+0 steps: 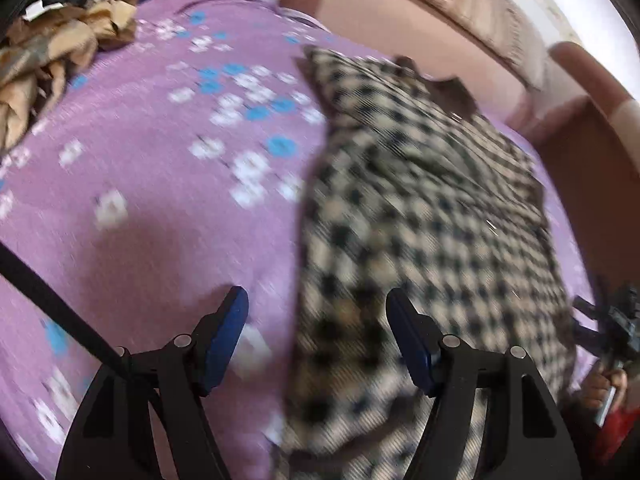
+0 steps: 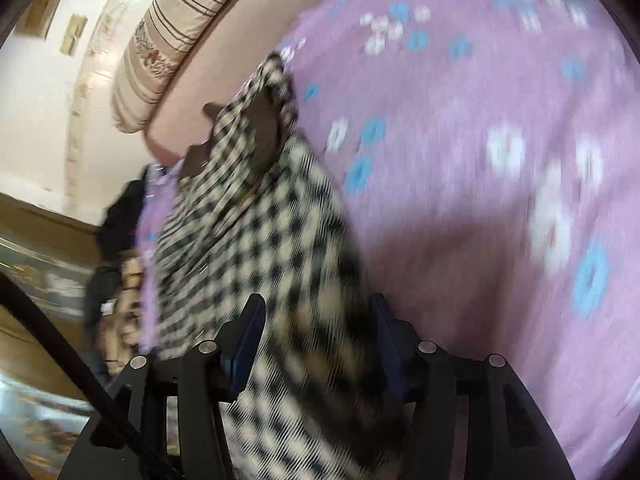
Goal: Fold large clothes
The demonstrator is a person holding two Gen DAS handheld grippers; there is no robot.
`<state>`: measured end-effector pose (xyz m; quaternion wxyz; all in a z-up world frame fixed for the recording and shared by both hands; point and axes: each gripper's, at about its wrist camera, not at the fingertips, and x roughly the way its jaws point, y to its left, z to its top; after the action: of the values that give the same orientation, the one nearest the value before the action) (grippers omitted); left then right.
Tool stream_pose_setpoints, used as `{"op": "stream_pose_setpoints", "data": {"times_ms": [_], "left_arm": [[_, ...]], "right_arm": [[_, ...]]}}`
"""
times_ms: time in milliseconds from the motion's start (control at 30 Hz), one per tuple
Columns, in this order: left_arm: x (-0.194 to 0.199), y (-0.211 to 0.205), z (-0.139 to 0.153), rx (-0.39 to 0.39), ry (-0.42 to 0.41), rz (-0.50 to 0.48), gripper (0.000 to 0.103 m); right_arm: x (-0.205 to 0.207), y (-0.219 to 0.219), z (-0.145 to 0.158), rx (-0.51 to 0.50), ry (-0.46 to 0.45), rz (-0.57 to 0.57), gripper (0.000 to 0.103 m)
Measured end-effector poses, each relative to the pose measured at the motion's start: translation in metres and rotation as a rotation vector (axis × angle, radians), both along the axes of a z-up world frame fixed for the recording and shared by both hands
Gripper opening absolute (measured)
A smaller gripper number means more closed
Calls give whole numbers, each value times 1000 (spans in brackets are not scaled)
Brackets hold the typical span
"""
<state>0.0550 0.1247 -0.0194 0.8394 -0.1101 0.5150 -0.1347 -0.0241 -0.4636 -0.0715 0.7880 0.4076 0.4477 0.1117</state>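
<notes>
A black-and-cream checked garment (image 1: 420, 208) with a brown collar (image 1: 456, 92) lies folded lengthwise on a purple flowered bedspread (image 1: 152, 184). My left gripper (image 1: 316, 320) is open just above the garment's near left edge, with nothing between its blue pads. In the right wrist view the same garment (image 2: 256, 216) runs away from me, its collar (image 2: 260, 136) at the far end. My right gripper (image 2: 316, 328) is open and the garment's near end lies between its blue pads. In the left view the right gripper (image 1: 616, 328) shows at the far right edge.
A crumpled tan cloth (image 1: 52, 60) and dark clothes lie at the bedspread's far left. A pink sofa back (image 1: 400, 12) with a striped cushion (image 2: 168, 36) runs behind the garment. The bedspread (image 2: 480, 160) stretches to the right. A wooden floor (image 2: 24, 340) lies at left.
</notes>
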Motion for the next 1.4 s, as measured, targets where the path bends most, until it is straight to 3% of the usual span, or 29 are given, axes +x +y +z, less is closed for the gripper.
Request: {"op": "stream_pose_setpoints", "data": {"times_ms": [167, 367, 667, 867, 1067, 1233, 1333, 1400], "left_arm": [[-41, -12, 0, -50, 25, -80, 70], [-94, -8, -3, -111, 17, -81, 70], [-122, 2, -7, -188, 13, -65, 69], [-130, 1, -9, -189, 9, -81, 69], [-139, 6, -12, -189, 21, -48, 51], [-147, 6, -13, -176, 9, -20, 50], [-152, 1, -14, -164, -8, -18, 60], [-155, -6, -13, -159, -6, -37, 74]], "right_arm": [[-43, 17, -15, 153, -4, 41, 58], [-81, 34, -24, 230, -9, 53, 58], [-112, 49, -33, 241, 0, 83, 58], [-122, 54, -35, 230, -1, 94, 58], [-127, 70, -39, 224, 17, 157, 59], [-133, 81, -37, 160, 7, 173, 59], [-135, 83, -36, 135, 4, 170, 59], [-135, 85, -36, 123, 8, 167, 59]]}}
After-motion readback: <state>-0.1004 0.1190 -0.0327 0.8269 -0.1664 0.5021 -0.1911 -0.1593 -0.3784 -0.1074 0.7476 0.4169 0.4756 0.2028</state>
